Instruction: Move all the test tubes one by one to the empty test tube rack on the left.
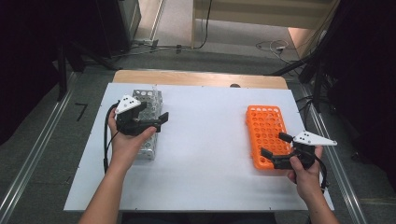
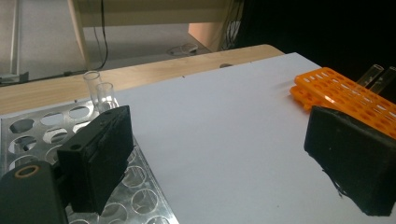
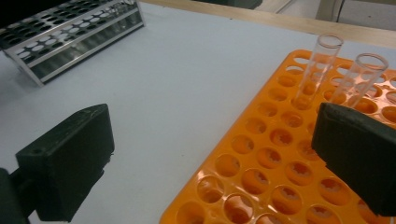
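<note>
While the person's left hand holds the left gripper (image 1: pixel 156 120) above the inner edge of the silver perforated metal tube rack (image 1: pixel 150 100) on the left of the white table top (image 1: pixel 205 140), that gripper's two black jaws stand wide apart with nothing between them. In the left gripper view, two clear glass test tubes (image 2: pixel 99 91) stand upright, side by side, in far holes of the metal rack, just beyond the nearer jaw.

The right gripper (image 1: pixel 272 147) sits at the near end of the orange plastic tube rack (image 1: pixel 264 126) on the right side of the table, well apart from the metal rack. Its jaws are also spread wide and hold nothing; one jaw hangs over the bare table beside the rack, the other over the rack's holes. In the right gripper view, two more clear empty test tubes (image 3: pixel 321 65) stand in the orange rack, leaning slightly, just past the jaw above it.
</note>
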